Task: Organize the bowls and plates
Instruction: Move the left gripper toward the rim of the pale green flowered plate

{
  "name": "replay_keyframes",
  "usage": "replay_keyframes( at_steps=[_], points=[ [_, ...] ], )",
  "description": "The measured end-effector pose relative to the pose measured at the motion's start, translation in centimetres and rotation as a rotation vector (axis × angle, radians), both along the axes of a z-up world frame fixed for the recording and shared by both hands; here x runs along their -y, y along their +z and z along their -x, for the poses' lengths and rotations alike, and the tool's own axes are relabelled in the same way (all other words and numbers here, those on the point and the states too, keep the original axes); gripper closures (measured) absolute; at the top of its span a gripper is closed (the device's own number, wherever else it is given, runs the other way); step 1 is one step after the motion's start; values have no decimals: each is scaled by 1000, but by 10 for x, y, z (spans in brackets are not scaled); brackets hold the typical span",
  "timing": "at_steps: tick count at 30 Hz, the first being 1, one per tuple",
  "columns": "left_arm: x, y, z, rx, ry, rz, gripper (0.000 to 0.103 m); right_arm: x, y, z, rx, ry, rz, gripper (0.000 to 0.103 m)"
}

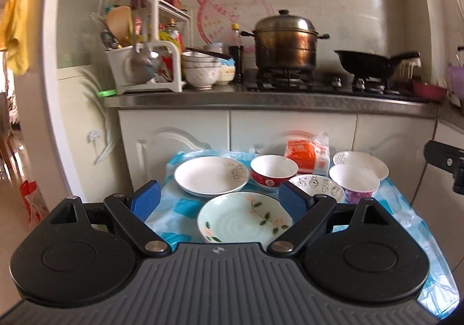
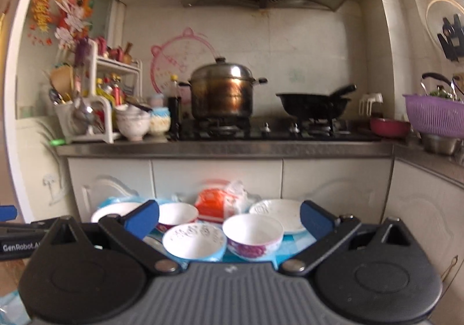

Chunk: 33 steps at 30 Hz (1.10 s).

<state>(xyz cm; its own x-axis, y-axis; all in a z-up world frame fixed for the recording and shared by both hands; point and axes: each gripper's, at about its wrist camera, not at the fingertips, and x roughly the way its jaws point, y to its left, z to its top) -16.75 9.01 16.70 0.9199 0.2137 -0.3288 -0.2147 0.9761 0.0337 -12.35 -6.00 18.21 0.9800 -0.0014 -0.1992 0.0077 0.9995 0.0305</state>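
Observation:
On a small table with a blue-and-white plastic cover (image 1: 174,209) lie a green floral plate (image 1: 243,219), a large white plate (image 1: 211,175), a red bowl (image 1: 274,170), a blue-patterned bowl (image 1: 317,183), a purple-flowered bowl (image 1: 353,183) and a small white plate (image 1: 365,161). My left gripper (image 1: 219,201) is open above the green plate. My right gripper (image 2: 229,219) is open, above the blue-patterned bowl (image 2: 194,241) and the purple-flowered bowl (image 2: 252,235). The red bowl (image 2: 177,213) and the small white plate (image 2: 278,213) lie beyond.
An orange packet in a plastic bag (image 1: 307,155) lies at the table's back. Behind is a counter (image 1: 261,99) with a steel pot (image 1: 285,41), a black wok (image 1: 374,62), stacked bowls (image 1: 201,68) and a utensil rack (image 1: 145,64). A purple colander (image 2: 435,113) stands at right.

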Motion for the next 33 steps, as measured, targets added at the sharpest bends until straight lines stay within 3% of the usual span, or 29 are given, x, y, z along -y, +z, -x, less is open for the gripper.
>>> replay_keyframes(
  at_steps=[14,21,33],
  points=[
    [-3,6,30,9,7,-13,0,-26,24,50,132,-2,9,1],
    [-4,8,35,7,-12,2,0,-40,25,63,165,-31,84,1],
    [-5,2,31,-1,-8,2,0,-43,15,68,198,-29,118,1]
  ],
)
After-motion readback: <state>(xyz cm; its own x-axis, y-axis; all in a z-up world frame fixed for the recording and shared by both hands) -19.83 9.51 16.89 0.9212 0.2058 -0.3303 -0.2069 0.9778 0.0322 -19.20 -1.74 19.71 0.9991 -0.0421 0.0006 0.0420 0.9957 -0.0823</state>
